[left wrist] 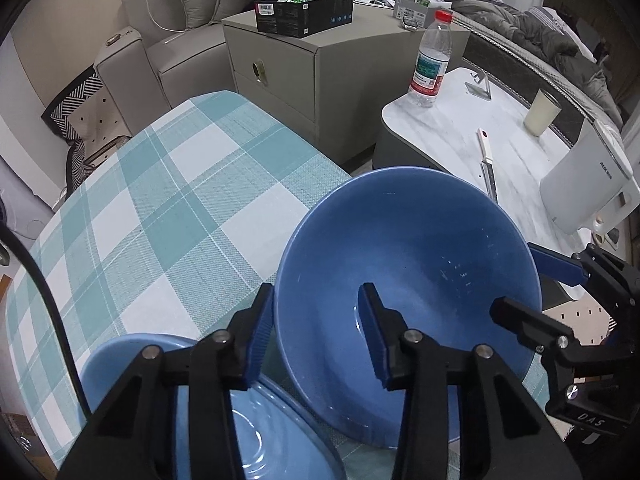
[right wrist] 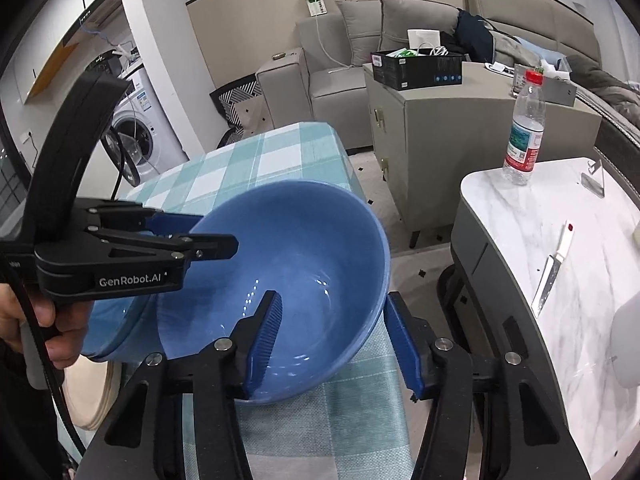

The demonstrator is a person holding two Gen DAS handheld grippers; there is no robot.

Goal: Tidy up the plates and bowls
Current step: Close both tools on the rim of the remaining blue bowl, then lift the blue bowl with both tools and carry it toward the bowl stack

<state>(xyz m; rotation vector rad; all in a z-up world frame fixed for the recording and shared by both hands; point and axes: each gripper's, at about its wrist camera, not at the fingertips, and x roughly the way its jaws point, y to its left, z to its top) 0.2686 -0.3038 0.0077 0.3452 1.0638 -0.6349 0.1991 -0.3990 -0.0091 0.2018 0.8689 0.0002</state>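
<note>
A large blue bowl (left wrist: 420, 264) is tilted above the checked tablecloth (left wrist: 160, 208); it also shows in the right wrist view (right wrist: 312, 248). My left gripper (left wrist: 316, 332) straddles its near rim, one finger inside and one outside, jaws wide apart. My right gripper (right wrist: 332, 340) straddles the opposite rim the same way; it shows in the left wrist view (left wrist: 536, 288). A lighter blue plate (left wrist: 248, 412) lies below my left gripper. The left gripper also shows in the right wrist view (right wrist: 192, 236), at the bowl's left rim.
A marble side table (left wrist: 460, 132) to the right holds a water bottle (left wrist: 430, 64), a cup (left wrist: 542, 112), a knife (left wrist: 488, 164) and a white appliance (left wrist: 584, 184). A grey cabinet (left wrist: 304, 80) stands behind. A round wooden board (right wrist: 88, 392) sits low left.
</note>
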